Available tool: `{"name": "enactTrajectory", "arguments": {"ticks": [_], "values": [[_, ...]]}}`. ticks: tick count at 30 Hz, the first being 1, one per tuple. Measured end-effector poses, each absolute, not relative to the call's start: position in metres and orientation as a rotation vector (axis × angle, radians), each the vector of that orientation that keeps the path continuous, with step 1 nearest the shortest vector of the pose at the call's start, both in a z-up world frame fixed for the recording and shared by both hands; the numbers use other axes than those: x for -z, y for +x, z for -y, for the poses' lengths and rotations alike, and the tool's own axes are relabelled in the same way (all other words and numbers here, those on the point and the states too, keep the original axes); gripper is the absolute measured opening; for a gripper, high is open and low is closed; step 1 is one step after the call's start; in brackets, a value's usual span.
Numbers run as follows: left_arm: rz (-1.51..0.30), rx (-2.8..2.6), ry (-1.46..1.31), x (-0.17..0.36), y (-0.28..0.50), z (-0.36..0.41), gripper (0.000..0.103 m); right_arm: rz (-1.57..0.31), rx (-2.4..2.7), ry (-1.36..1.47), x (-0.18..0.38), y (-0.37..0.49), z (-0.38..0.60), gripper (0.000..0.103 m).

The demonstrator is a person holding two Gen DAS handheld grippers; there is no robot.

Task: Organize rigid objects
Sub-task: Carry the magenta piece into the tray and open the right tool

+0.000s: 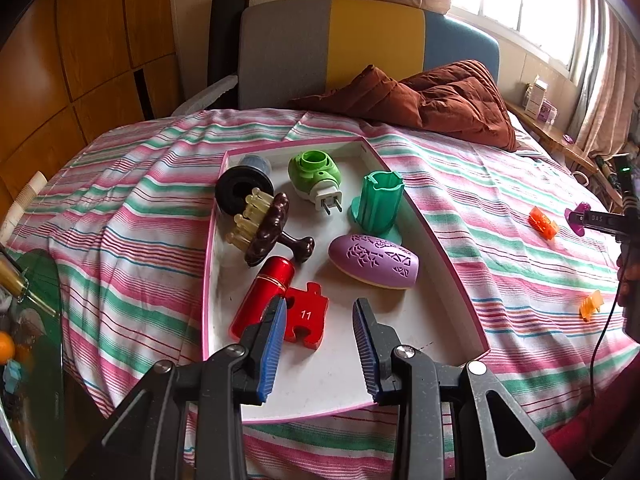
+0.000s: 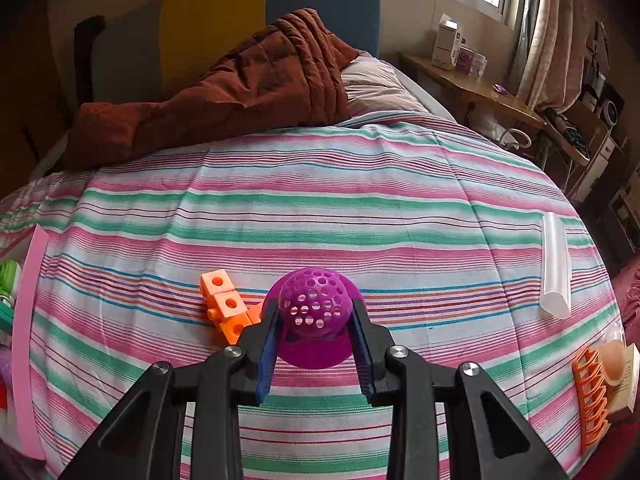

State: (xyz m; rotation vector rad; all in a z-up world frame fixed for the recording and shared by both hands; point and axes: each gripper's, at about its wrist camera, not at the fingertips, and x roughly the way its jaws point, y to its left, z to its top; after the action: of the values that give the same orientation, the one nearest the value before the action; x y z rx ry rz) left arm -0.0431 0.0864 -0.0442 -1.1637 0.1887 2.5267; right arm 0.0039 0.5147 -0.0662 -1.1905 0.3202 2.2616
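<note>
The right tongs (image 2: 314, 320) grip a purple perforated dome (image 2: 314, 306) by its rounded sides, its flat brim below the pads, just above the striped bed (image 2: 320, 200). The left tongs (image 1: 320, 320) stand open and empty over the pink-rimmed tray (image 1: 448, 248), a red puzzle piece (image 1: 306, 318) right beside the left pad.

Risks, as I judge them: the dome is curved, smooth plastic, so the pads bear on a small patch and it could pivot or squirt out during the carry to the tray. The orange block chain (image 2: 226, 308) lies just beside the dome and could be nudged. The tray is already crowded, so a careless drop could hit the purple egg-shaped case (image 1: 374, 260) or roll the red cylinder (image 1: 264, 296). The soft bedding lets the tray tilt if pressed.

Textures: the dome is a lattice of round holes; the egg case has cut-out patterns; the cylinder is glossy metal-looking; the green holder (image 1: 378, 204) is ribbed hard plastic; the green plug-in (image 1: 316, 176) is glossy with two metal prongs. An orange comb-like clip (image 2: 590, 400) and a clear tube (image 2: 556, 264) lie on the bed, well apart.
</note>
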Motion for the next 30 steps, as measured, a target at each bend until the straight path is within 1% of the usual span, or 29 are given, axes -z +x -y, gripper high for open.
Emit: {"name": "enactTrajectory", "arguments": {"ticks": [2,6,7,9,12,14,17,21,26,30], "values": [[-0.183,-2.530,-1.162,0.044,-0.043,-0.084,0.035,-0.308,-2.241,-1.221,0.071,0.002,-0.514,0.033],[-0.166,-2.554,-1.161,0.042,-0.043,-0.077,0.035,-0.345,-2.230,-1.212,0.071,0.005,-0.518,0.033],[-0.169,-2.561,-1.159,0.042,-0.043,-0.075,0.036,-0.356,-2.233,-1.211,0.071,0.006,-0.518,0.033],[-0.183,-2.581,-1.170,0.041,-0.045,-0.073,0.042,-0.358,-2.237,-1.229,0.073,0.007,-0.515,0.033],[-0.154,-2.603,-1.149,0.034,-0.044,-0.066,0.043,-0.320,-2.261,-1.247,0.073,0.002,-0.507,0.033],[-0.166,-2.624,-1.123,0.029,-0.043,-0.064,0.045,-0.321,-2.292,-1.246,0.071,0.001,-0.502,0.033],[-0.146,-2.624,-1.111,0.027,-0.042,-0.061,0.046,-0.313,-2.327,-1.261,0.066,-0.001,-0.491,0.033],[-0.125,-2.616,-1.117,0.028,-0.043,-0.059,0.046,-0.275,-2.422,-1.276,0.051,-0.006,-0.457,0.033],[-0.112,-2.621,-1.112,0.026,-0.042,-0.056,0.046,-0.195,-2.588,-1.322,0.034,-0.021,-0.392,0.033],[-0.097,-2.642,-1.111,0.026,-0.044,-0.049,0.049,-0.139,-2.727,-1.380,0.028,-0.030,-0.330,0.033]]}}
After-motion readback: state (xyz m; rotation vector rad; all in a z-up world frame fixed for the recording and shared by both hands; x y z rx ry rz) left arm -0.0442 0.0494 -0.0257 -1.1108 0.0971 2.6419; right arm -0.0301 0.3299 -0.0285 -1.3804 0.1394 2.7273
